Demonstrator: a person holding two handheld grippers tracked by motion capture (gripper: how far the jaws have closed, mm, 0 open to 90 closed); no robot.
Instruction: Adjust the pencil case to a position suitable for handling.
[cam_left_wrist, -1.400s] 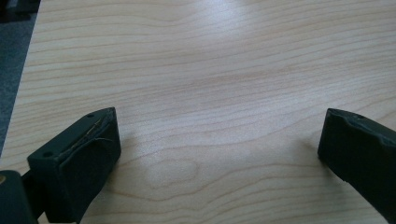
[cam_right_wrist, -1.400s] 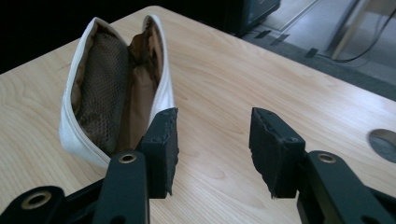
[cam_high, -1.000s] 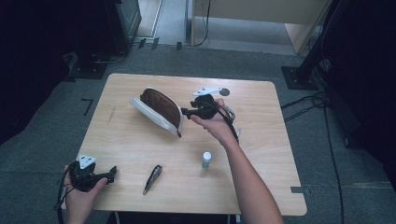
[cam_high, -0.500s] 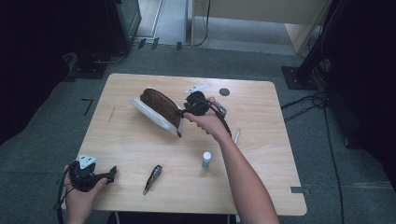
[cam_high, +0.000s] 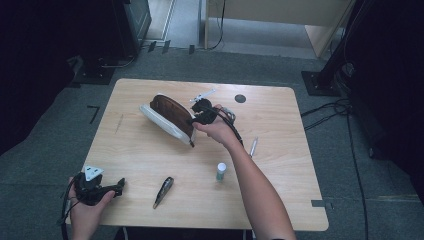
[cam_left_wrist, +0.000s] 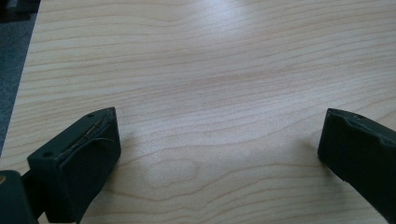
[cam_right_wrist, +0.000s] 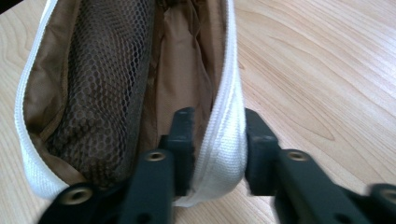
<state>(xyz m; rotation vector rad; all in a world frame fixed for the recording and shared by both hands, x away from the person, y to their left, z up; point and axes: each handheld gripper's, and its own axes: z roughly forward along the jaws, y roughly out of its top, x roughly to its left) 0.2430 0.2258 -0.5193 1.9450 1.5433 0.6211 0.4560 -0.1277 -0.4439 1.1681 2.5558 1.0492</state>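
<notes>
From the high view, an open brown pouch (cam_high: 167, 116) with a white zipper edge lies at the middle of the wooden surface (cam_high: 280, 190), and the right tool (cam_high: 196, 120) has just closed its jaws on the pouch's near end. The left tool (cam_high: 119, 186) rests at the surface's near left corner, well apart from a dark pen (cam_high: 163, 191) and a small green-capped bottle (cam_high: 220, 171). In the left gripper view, the jaws stand wide apart over bare wood. In the right gripper view, the jaws pinch the pouch's white zipper rim (cam_right_wrist: 224, 140), one inside the pouch, one outside, beside a brown mesh pocket (cam_right_wrist: 105, 79).

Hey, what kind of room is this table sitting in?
Probably a lab or recording studio, not a home: a bare wooden table on grey carpet, cables trailing over the floor, and dark equipment stands around it.
</notes>
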